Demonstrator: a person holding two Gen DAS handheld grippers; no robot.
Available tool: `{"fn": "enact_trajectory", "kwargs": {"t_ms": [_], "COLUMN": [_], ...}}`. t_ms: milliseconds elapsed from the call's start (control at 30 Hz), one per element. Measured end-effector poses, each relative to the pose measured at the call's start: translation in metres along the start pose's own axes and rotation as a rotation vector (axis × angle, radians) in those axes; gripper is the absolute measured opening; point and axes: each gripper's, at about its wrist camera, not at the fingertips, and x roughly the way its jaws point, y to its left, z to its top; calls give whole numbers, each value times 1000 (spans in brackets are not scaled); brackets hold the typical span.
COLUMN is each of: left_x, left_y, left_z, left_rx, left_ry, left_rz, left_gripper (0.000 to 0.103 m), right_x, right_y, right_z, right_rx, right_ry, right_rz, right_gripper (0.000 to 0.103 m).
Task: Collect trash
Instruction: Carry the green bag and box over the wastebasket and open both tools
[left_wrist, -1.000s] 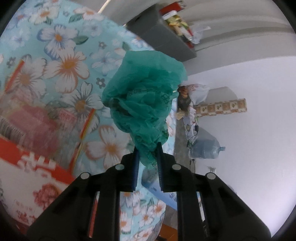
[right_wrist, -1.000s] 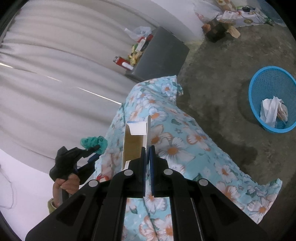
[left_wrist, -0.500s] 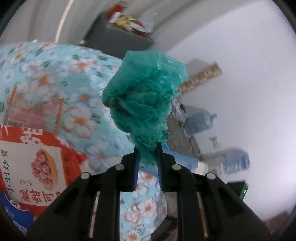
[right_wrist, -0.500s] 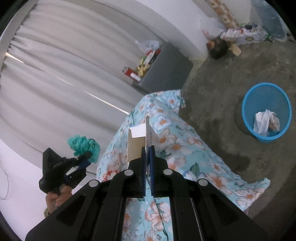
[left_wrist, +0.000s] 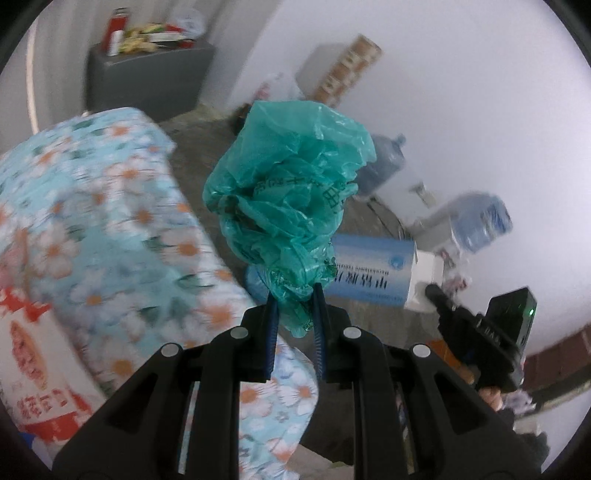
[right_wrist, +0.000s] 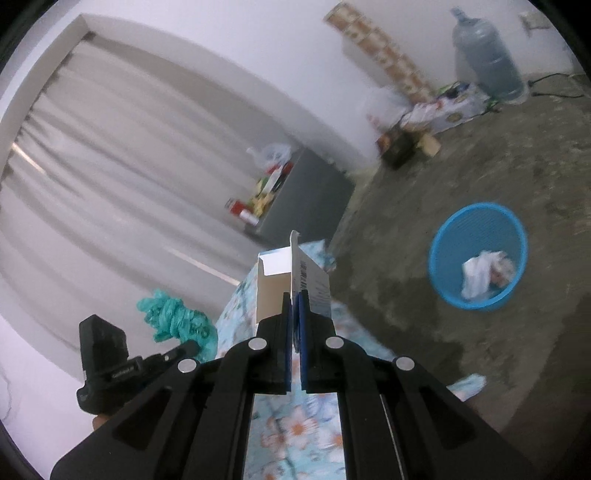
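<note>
Left hand-held gripper (left_wrist: 294, 306): its jaws are clamped on the lower end of a crumpled green plastic bag (left_wrist: 288, 199), which stands up above the fingertips, clear of any surface. The bag is bunched tight; whether anything is inside it cannot be told.

Right hand-held gripper (right_wrist: 294, 306): its jaws are closed on one wall of a small white and blue carton (right_wrist: 291, 284). The carton's top flap stands open and the visible interior is bare white card. In the left wrist view the same carton (left_wrist: 373, 271) shows printed blue lettering along its side, just beyond the green bag.

Both items are held in the air over a surface covered with a floral cloth (left_wrist: 110, 221), possibly a bench, though the view is blurred. A red and white snack packet (left_wrist: 33, 354) lies on the cloth at the lower left.

Containers: a blue mesh basket (right_wrist: 448, 236) stands on the concrete floor (right_wrist: 498, 166), well apart from the cloth. It holds crumpled white paper or plastic (right_wrist: 485, 273) lying at its bottom. A large water jug (right_wrist: 487, 59) stands against the far wall. A grey cabinet (right_wrist: 306, 199) by the curtain carries a clutter of packets and a red can on its top.
</note>
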Motion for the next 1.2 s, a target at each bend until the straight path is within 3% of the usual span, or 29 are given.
{"fn": "enact_trajectory", "kwargs": {"t_ms": [100,300,400,667,700,733,767,800,833,900,967,1200], "left_x": [31,107,160,284,302,313,324,335,340,345,335,275], "left_y": [-26,-70,-88,-102,-100,-99,-96,-93,-89,-76,-72,-75], "left_z": [6,10,17,31,32,32,31,29,28,27,27,34], "left_rx": [75,223,287,366,378,388,406,432,438,405,365,389], "left_ry": [62,201,293,479,491,496,502,505,507,524,510,377], "left_rz": [-7,26,29,112,124,135,146,163,177,219,196,200], "left_gripper": [15,15,15,20,33,59,65,68,68,68,68,72], "right_x": [-13,-22,-9,57,69,80,97,107,119,132,132,99], "right_y": [-21,-68,-94,-166,-179,-191,-209,-222,-235,-256,-262,-240], "right_z": [12,37,49,73,75,75,74,71,67,54,43,16], "right_rx": [22,43,63,151,169,191,223,235,250,308,350,336], "right_ry": [-59,-152,-155,-111,-101,-92,-72,-54,-33,5,12,-15], "right_rz": [-50,-232,-303,-389,-414,-432,-435,-437,-466,-515,-495,-486], "right_gripper": [3,3,3,7,8,14,22,44,53,53,53,56]}}
